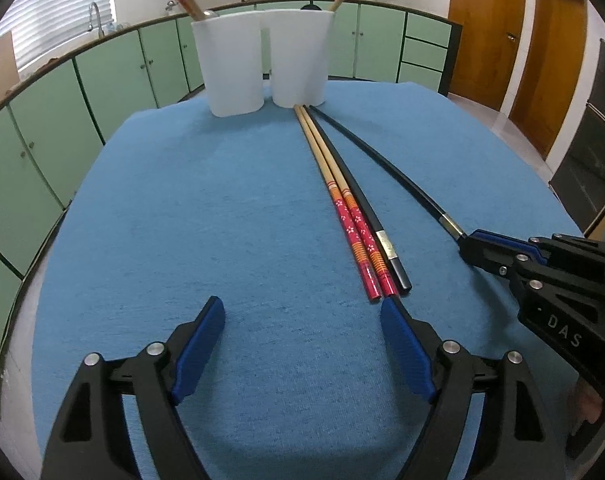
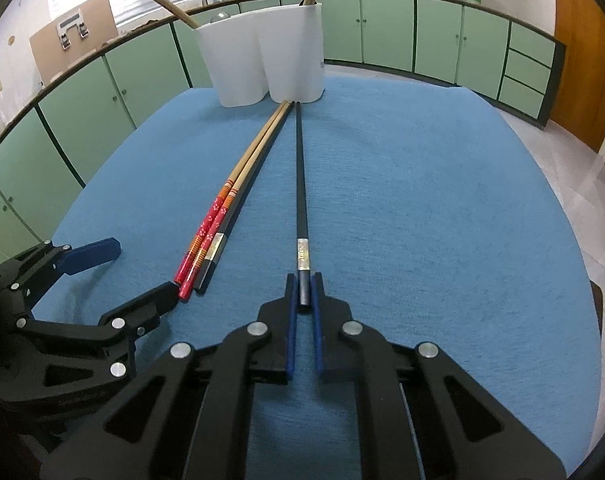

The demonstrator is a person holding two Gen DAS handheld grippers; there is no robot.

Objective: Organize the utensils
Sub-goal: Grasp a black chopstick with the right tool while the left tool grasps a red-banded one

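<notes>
Chopsticks: light, stiff, slick black stick (image 2: 301, 184) on blue tabletop (image 2: 422, 200), pinched at thick butt end by closed right hand-held gripper (image 2: 304, 294), best kept there; left hand-held gripper (image 1: 302, 320) open, empty, near red pair (image 1: 358, 236).
</notes>
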